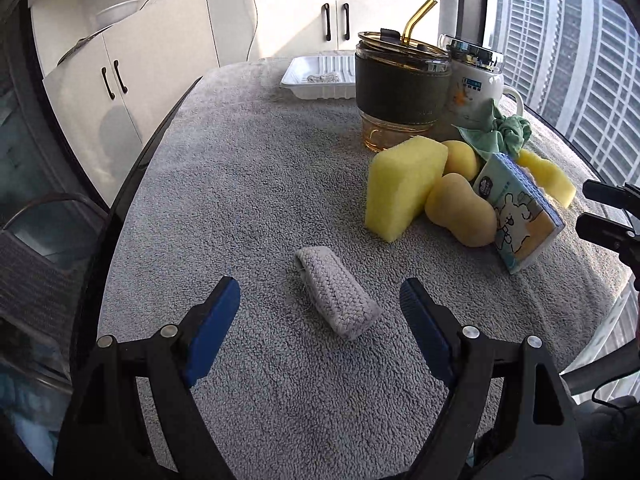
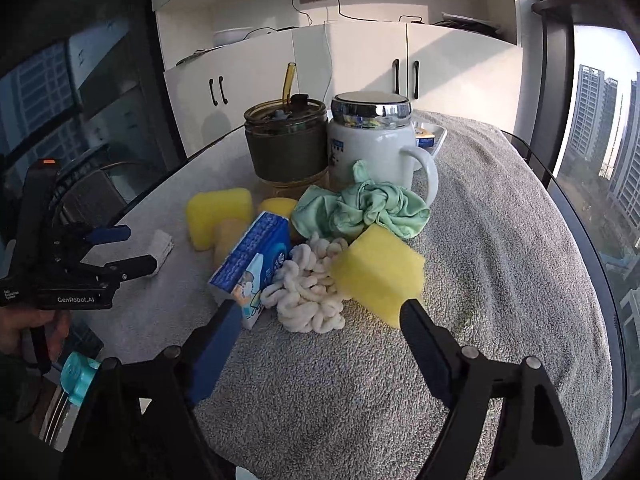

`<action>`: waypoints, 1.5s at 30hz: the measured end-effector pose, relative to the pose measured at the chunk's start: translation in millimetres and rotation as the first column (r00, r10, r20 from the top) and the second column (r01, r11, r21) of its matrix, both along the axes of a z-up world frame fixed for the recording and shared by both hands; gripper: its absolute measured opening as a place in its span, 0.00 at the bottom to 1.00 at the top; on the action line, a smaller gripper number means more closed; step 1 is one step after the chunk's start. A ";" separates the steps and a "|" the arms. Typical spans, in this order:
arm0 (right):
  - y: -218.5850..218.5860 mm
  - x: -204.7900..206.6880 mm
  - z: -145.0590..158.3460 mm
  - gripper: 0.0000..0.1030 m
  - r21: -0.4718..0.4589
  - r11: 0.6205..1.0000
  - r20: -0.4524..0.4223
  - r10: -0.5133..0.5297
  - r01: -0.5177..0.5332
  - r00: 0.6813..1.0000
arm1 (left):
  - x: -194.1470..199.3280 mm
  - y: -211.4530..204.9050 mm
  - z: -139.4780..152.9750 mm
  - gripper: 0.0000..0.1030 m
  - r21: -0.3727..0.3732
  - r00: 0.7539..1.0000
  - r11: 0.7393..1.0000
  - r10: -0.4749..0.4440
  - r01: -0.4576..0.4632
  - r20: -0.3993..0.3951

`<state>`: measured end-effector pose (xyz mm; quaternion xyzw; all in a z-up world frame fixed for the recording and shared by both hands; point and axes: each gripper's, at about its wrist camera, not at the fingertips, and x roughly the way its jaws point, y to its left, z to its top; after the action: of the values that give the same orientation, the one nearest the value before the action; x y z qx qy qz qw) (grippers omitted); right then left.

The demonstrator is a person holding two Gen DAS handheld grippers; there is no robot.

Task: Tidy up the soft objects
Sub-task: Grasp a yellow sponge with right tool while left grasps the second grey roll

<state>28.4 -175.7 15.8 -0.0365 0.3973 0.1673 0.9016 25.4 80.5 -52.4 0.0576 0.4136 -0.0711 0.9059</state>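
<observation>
My left gripper (image 1: 320, 292) is open and empty, its jaws either side of a small grey knitted roll (image 1: 336, 292) lying on the towel. The roll also shows in the right wrist view (image 2: 162, 248). My right gripper (image 2: 320, 312) is open and empty, just short of a white looped cloth (image 2: 308, 292), a yellow sponge block (image 2: 380, 276) and a blue tissue pack (image 2: 252, 264). Behind them lie a green scrunchie (image 2: 360, 210), another yellow sponge (image 1: 402, 186) and a tan peanut-shaped sponge (image 1: 460, 210).
A grey towel (image 1: 248, 184) covers the round table. An amber tumbler with a straw (image 1: 400, 88) and a white lidded mug (image 2: 372, 144) stand behind the pile. A white plastic tray (image 1: 320, 76) sits at the far edge. White cabinets stand behind.
</observation>
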 end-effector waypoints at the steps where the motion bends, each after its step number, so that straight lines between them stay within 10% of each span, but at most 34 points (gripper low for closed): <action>1: -2.8 3.8 -2.3 0.80 -0.002 1.000 -0.010 -0.022 0.022 1.000 | 2.6 1.1 -1.1 0.80 -0.005 1.000 1.000 0.009 -0.009 -0.004; 33: -29.1 70.4 -30.8 0.73 0.134 0.984 -0.145 -0.095 0.115 0.985 | 21.9 -2.9 -20.4 0.78 -0.059 0.996 0.995 0.075 -0.077 -0.041; 45: -24.4 59.6 -21.6 0.63 0.130 0.986 -0.109 -0.089 0.103 0.990 | 17.8 -7.6 -14.9 0.45 -0.050 0.998 0.997 0.049 -0.050 -0.030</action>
<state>88.0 -200.1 -5.8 0.0526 0.4325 0.1520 0.8872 43.2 72.9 -67.3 0.0234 0.4258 -0.0600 0.9025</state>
